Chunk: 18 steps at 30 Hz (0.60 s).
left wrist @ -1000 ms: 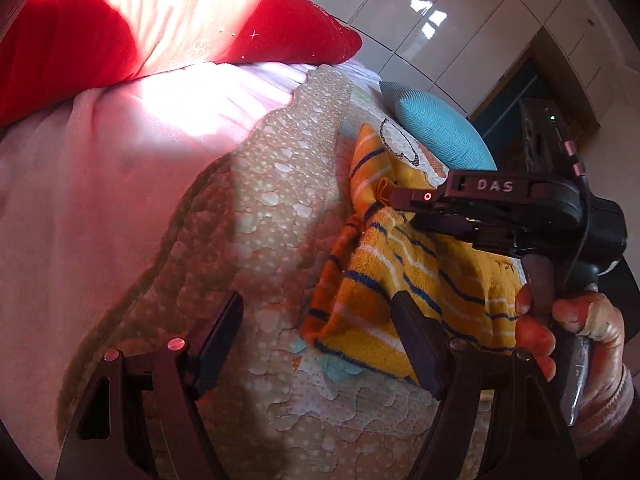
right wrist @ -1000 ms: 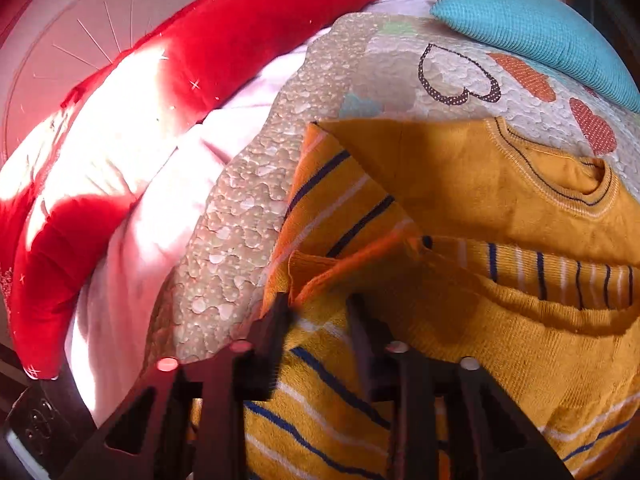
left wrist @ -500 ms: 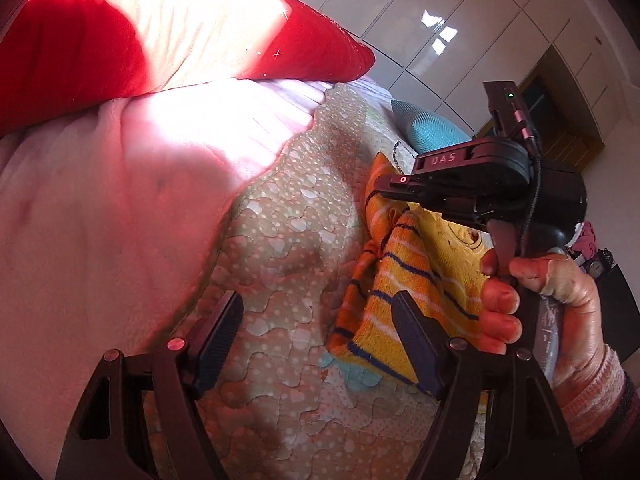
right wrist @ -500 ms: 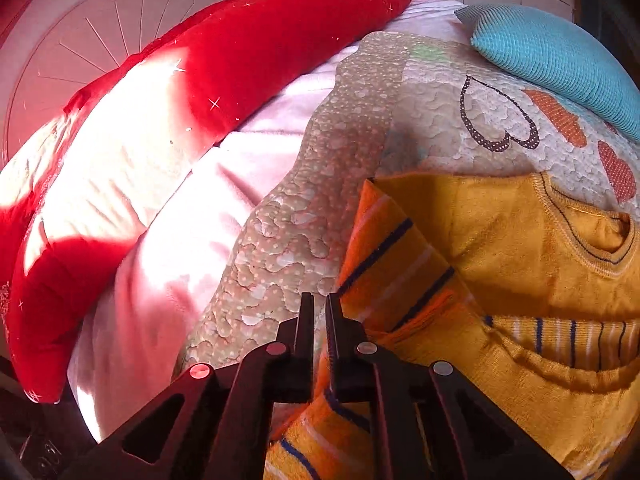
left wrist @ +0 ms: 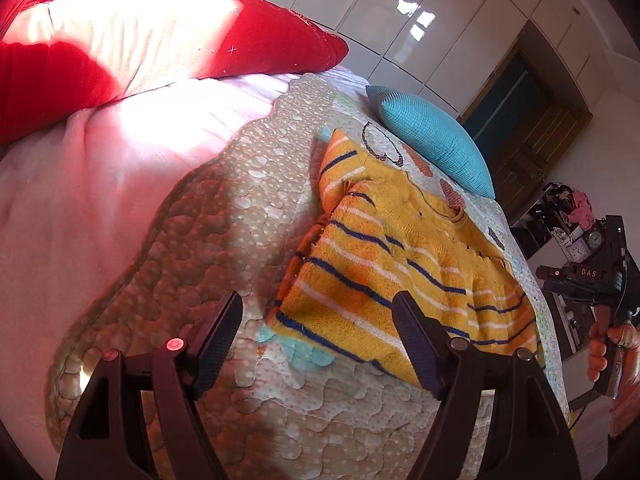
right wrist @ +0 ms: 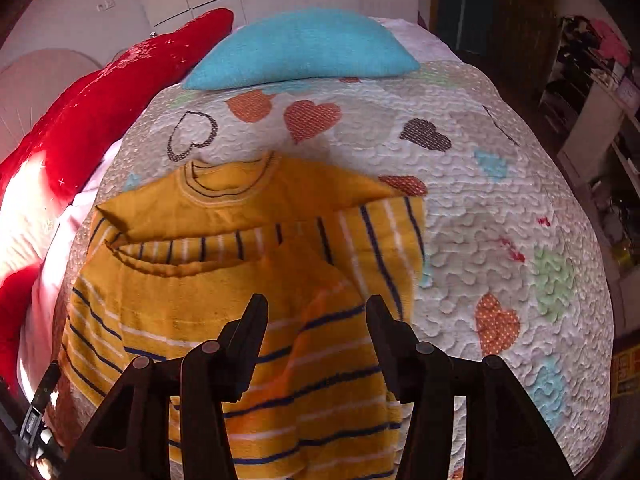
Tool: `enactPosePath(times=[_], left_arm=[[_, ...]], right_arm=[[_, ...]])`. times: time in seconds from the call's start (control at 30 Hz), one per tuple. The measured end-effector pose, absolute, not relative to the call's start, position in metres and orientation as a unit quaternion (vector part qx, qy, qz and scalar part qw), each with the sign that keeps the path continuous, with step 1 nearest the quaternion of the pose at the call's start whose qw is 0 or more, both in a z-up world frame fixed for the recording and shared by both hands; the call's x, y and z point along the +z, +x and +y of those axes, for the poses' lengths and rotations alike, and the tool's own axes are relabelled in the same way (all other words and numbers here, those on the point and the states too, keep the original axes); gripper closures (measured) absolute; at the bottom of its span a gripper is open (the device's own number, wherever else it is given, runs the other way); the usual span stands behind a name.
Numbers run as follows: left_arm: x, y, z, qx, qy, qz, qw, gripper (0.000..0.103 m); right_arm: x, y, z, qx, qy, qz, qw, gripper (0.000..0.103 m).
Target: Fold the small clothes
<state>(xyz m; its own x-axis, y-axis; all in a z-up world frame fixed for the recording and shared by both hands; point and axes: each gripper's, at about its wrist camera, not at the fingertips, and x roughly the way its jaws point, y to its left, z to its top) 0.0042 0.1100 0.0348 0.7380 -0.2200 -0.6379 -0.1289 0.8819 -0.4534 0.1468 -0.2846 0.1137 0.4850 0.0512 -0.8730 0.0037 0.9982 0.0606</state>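
Observation:
A small yellow sweater [right wrist: 224,300] with blue and white stripes lies on the quilted bedspread [right wrist: 500,208], its sleeves folded in over the body and the neck toward the far side. It also shows in the left wrist view [left wrist: 384,264]. My right gripper [right wrist: 316,320] is open and empty, just above the sweater's lower middle. My left gripper [left wrist: 320,320] is open and empty, at the sweater's left edge near its hem. The right gripper's body [left wrist: 588,280] shows at the right edge of the left wrist view, held in a hand.
A turquoise cushion [right wrist: 304,48] lies at the far end of the bed. A long red pillow [right wrist: 100,112] runs along the left over a pink blanket [left wrist: 100,184]. Shelves with clutter [right wrist: 592,92] stand beyond the bed's right edge.
My right gripper has let go of the left sleeve, opened, and swung away to the right over the sweater's lower part. The sleeve now lies folded over the body. My left gripper stayed open.

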Motion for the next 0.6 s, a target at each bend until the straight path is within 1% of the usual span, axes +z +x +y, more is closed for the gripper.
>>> enactPosePath(times=[0.1, 0.17, 0.27, 0.37, 0.43, 0.6], left_arm=[[0.03, 0.006, 0.1, -0.022, -0.229, 0.366, 0.902, 0.027], [0.026, 0.009, 0.096, -0.018, -0.22, 0.372, 0.902, 0.027], [0.023, 0.012, 0.094, -0.012, -0.214, 0.379, 0.9, 0.027], [0.023, 0.012, 0.101, -0.012, -0.233, 0.377, 0.896, 0.027], [0.022, 0.013, 0.109, -0.013, -0.252, 0.378, 0.891, 0.027], [0.021, 0.013, 0.13, -0.025, -0.303, 0.386, 0.871, 0.027]], right_arm=[[0.097, 0.145, -0.305, 0.025, 0.066, 0.515, 0.854, 0.045], [0.083, 0.146, -0.304, 0.027, 0.068, 0.527, 0.847, 0.045], [0.063, 0.151, -0.297, 0.009, 0.039, 0.541, 0.84, 0.045], [0.054, 0.159, -0.295, -0.039, 0.003, 0.542, 0.839, 0.038], [0.061, 0.159, -0.292, -0.054, 0.0, 0.534, 0.844, 0.038], [0.113, 0.146, -0.263, -0.036, 0.01, 0.455, 0.89, 0.036]])
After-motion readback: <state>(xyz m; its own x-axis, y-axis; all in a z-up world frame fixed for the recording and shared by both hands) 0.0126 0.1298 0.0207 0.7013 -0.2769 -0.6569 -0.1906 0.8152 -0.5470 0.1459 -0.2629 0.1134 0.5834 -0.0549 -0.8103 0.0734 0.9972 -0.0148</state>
